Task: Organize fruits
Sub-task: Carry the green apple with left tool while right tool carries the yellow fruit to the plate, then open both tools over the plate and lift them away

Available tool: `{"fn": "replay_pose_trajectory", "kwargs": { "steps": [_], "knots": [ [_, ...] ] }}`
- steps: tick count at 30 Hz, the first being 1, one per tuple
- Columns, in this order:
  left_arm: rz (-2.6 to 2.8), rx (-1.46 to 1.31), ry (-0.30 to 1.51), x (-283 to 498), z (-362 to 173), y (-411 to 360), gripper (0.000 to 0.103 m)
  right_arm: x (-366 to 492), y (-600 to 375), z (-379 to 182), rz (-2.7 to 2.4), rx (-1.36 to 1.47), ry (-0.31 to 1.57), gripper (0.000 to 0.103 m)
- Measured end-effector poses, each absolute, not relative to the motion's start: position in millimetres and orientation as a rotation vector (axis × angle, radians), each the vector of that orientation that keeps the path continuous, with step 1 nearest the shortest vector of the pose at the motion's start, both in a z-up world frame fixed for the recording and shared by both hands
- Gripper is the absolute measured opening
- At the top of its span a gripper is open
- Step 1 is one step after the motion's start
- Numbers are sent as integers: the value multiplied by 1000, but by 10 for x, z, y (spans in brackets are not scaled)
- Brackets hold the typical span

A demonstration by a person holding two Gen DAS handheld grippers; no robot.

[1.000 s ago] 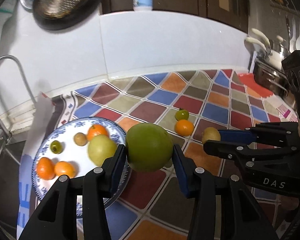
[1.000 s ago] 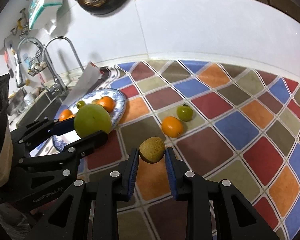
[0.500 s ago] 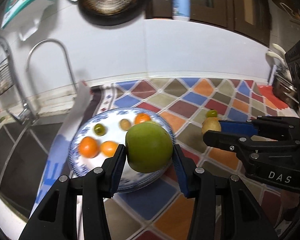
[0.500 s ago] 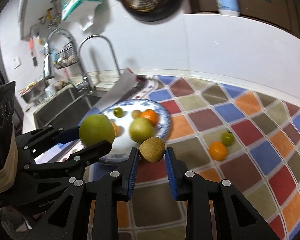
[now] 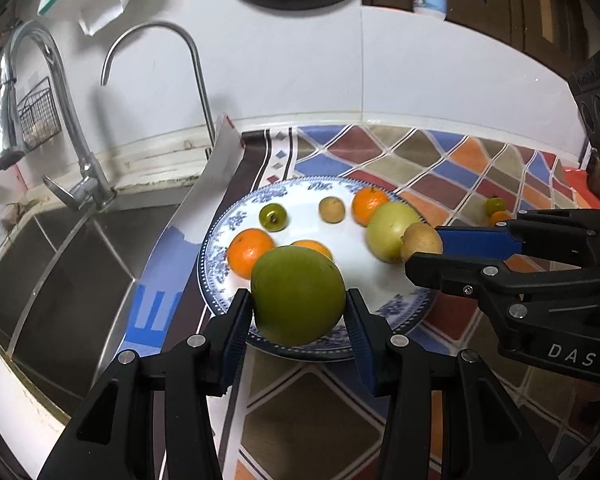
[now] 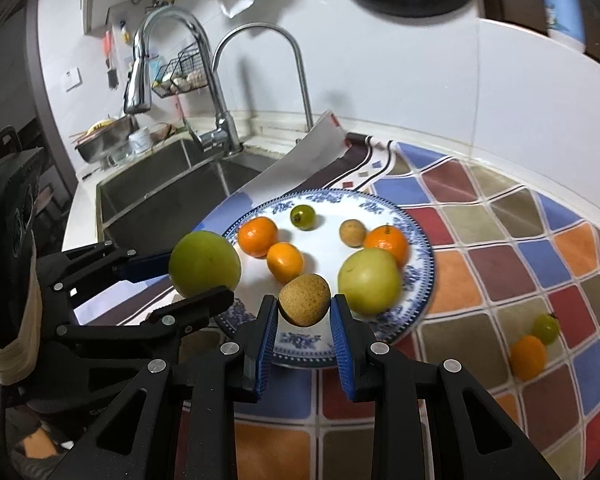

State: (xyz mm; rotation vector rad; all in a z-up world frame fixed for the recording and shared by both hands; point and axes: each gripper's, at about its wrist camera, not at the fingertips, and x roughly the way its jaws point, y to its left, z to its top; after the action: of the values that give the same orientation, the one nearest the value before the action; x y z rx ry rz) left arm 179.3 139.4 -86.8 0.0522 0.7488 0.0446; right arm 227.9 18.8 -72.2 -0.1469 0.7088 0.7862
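Left gripper clamped on green fruit, right gripper clamped on brown fruit, both over plate near edge.

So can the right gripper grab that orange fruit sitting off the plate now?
Probably not yet. The right gripper is shut on a brown fruit, so its jaws are full, though nothing blocks the orange fruit.

both fruits carried over plate
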Motion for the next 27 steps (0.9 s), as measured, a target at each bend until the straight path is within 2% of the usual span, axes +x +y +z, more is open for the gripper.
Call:
{"fn": "replay_pose_trajectory", "kwargs": {
  "steps": [15, 17, 18, 19, 27],
  "knots": [
    [47, 71, 797, 2007, -1019, 1462, 47, 2496, 334, -901, 786, -147, 755, 28],
    [69, 82, 770, 1985, -961, 1461, 53, 2506, 329, -894, 779, -143, 756, 31],
    [76, 87, 756, 1975, -923, 1456, 59, 2509, 316, -883, 778, -135, 761, 38],
    [82, 91, 744, 1962, -892, 1452, 59, 2505, 300, -873, 774, -129, 759, 42],
    [94, 74, 675, 1799, -655, 1312, 61, 2343, 61, -617, 704, -122, 657, 42]
  ]
}}
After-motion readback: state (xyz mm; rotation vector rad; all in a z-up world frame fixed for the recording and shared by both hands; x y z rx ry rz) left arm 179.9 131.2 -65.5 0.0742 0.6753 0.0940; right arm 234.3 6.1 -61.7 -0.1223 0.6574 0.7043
